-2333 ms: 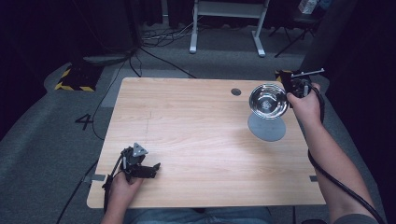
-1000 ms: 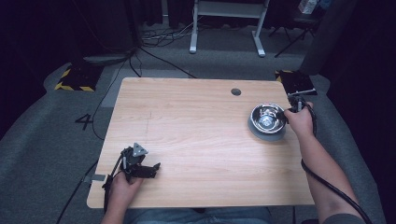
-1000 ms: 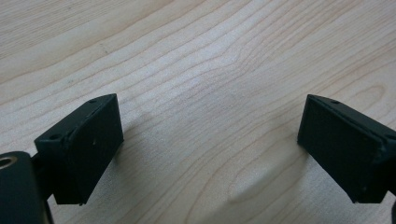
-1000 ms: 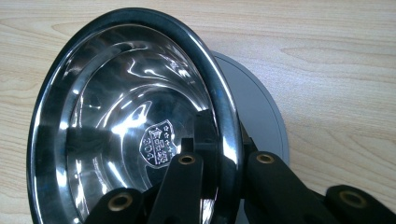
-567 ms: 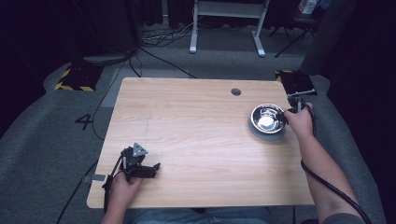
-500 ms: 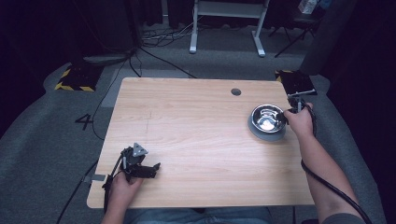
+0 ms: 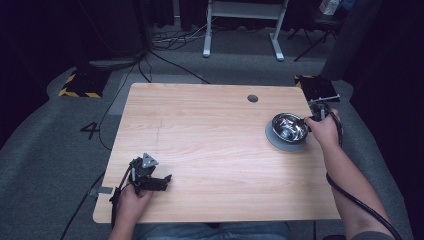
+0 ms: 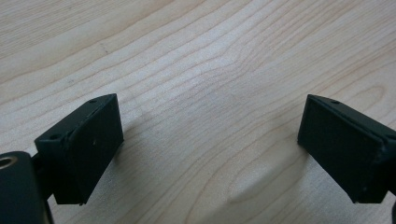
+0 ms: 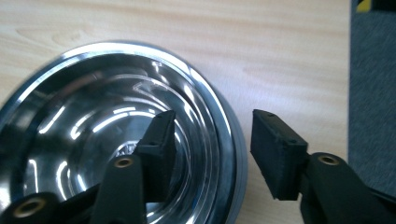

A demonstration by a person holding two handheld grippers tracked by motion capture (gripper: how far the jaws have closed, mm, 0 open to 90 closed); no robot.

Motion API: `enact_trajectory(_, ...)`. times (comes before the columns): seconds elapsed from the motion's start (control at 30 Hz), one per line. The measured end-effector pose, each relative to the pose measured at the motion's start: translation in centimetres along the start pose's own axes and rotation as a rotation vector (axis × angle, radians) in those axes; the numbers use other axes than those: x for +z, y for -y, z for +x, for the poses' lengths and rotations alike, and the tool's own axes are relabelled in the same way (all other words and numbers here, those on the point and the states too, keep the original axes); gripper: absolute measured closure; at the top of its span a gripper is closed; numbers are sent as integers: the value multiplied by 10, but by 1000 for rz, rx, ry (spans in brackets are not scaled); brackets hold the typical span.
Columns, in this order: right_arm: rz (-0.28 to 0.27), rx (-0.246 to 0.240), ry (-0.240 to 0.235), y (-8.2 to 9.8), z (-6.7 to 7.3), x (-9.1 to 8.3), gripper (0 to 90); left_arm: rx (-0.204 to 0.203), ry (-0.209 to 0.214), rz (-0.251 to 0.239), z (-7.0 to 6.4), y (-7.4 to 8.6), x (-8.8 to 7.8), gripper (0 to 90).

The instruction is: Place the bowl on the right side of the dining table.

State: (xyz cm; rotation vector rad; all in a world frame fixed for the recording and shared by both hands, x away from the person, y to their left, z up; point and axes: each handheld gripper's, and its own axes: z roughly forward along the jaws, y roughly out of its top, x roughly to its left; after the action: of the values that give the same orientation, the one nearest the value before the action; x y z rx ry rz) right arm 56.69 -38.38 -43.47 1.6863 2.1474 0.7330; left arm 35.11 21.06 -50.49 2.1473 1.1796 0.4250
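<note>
the shiny round steel bowl now sits on the desk's right side; right tongs seemingly loosened astride its rim, left tongs wide, idle.

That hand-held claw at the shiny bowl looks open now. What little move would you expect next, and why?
Probably lift the right tool up and away from the steel bowl. Its jaws stand apart, one inside and one outside the rim, gripping nothing, and the bowl sits on the grey disc on the table, so it looks already placed.
</note>
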Motion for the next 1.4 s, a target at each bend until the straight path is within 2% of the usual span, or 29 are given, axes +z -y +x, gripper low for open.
enact_trajectory(0.17,-44,-39,-1,-5,5,-10,472,0,0,0,0,0,0,69)
enact_trajectory(0.2,-70,-58,-7,-8,8,-15,471,0,0,0,0,0,0,69)
enact_trajectory(0.27,-80,-67,-12,-10,10,-18,470,0,0,0,0,0,0,69)
enact_trajectory(0.3,-102,-78,-25,-13,14,-25,470,0,0,0,0,0,0,69)
enact_trajectory(0.37,-106,-86,-30,-14,15,-27,470,0,0,0,0,0,0,69)
enact_trajectory(0.67,-174,-154,-78,-22,37,-53,479,-2,0,2,0,0,0,69)
enact_trajectory(0.73,-197,-188,-96,-23,47,-65,480,-2,1,2,0,0,0,69)
enact_trajectory(0.77,-197,-188,-96,-23,47,-65,480,-2,1,2,0,0,0,69)
enact_trajectory(0.8,-208,-217,-105,-24,53,-72,480,-2,1,2,0,0,0,69)
enact_trajectory(0.87,-212,-229,-107,-24,57,-76,480,-1,0,2,0,0,0,69)
enact_trajectory(0.9,-222,-255,-118,-25,64,-84,482,-2,1,2,0,0,0,69)
enact_trajectory(0.97,-228,-267,-127,-25,67,-88,482,-2,1,2,0,0,0,69)
enact_trajectory(1.0,-237,-289,-146,-24,75,-96,482,-2,1,2,0,0,0,69)
enact_trajectory(1.03,-237,-289,-146,-24,75,-96,482,-2,1,2,0,0,0,69)
enact_trajectory(1.1,-249,-326,-172,-22,86,-106,482,-2,1,2,0,0,0,69)
enact_trajectory(1.17,-251,-333,-184,-20,90,-109,482,-2,1,2,0,0,0,69)
enact_trajectory(1.2,-255,-354,-201,-17,97,-114,483,-2,1,2,0,0,0,69)
enact_trajectory(1.4,-256,-386,-272,-7,112,-125,493,-2,1,2,0,0,0,69)
